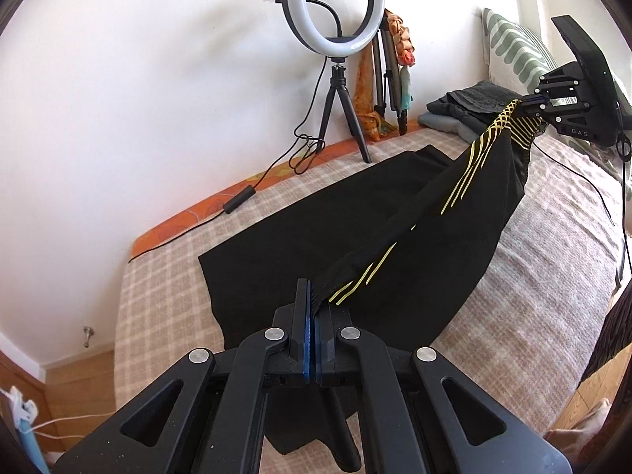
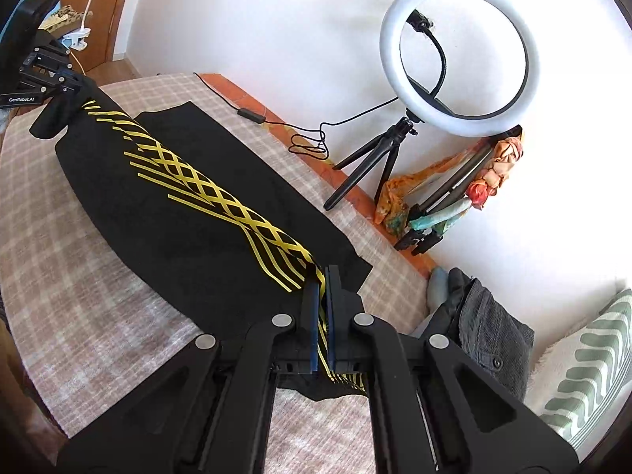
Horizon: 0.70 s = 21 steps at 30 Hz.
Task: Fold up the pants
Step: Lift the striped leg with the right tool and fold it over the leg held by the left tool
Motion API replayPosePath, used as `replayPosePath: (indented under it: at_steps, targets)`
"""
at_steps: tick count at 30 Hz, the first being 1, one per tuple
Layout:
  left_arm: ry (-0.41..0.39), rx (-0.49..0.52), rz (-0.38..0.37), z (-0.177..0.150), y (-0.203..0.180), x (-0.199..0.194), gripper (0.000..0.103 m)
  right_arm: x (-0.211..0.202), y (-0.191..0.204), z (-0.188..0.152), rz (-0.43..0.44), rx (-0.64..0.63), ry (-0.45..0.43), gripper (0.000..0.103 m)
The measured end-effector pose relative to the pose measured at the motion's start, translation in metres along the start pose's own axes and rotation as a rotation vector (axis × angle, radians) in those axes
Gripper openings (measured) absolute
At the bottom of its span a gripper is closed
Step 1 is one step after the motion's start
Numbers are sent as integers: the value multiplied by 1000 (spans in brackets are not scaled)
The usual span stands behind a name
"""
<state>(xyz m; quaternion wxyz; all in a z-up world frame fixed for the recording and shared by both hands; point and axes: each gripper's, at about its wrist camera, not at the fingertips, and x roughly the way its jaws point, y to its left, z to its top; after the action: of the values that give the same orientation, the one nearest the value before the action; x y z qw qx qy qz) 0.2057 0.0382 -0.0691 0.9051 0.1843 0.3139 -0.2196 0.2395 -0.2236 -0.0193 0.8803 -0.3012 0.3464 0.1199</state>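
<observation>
Black pants (image 1: 316, 229) with yellow stripes lie stretched along the checked bed (image 1: 166, 276); they also show in the right wrist view (image 2: 166, 205). My left gripper (image 1: 313, 296) is shut on one end of the raised top edge. My right gripper (image 2: 323, 276) is shut on the other end, on the yellow-striped part. The edge is pulled taut between them, lifted above the bed, while the lower layer rests flat. Each gripper shows in the other's view: the right gripper (image 1: 529, 102) and the left gripper (image 2: 75, 83).
A ring light on a tripod (image 1: 335, 39) stands at the bed's wall edge, its cable (image 1: 276, 166) trailing over the bed. Folded dark clothes (image 2: 486, 324) and a green-patterned pillow (image 2: 592, 359) lie at the head end. Collapsed tripods and scarves (image 2: 454, 197) lean on the wall.
</observation>
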Motion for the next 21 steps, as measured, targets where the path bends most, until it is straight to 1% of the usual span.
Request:
replayPosePath:
  at_steps: [5,10,14,21]
  targets:
    - [38,12,8,16,12,33,0,41,-21,21,10,15,26,3]
    - [80,1,-12,30,29,70,0,91,-36,33,43,26,77,3]
    - [137,0,-29,38,42,108,0,131,-45,34,85,41,129,3]
    - [200,19,-39,42,54,162,0,192,-46,31,112,20,209,3]
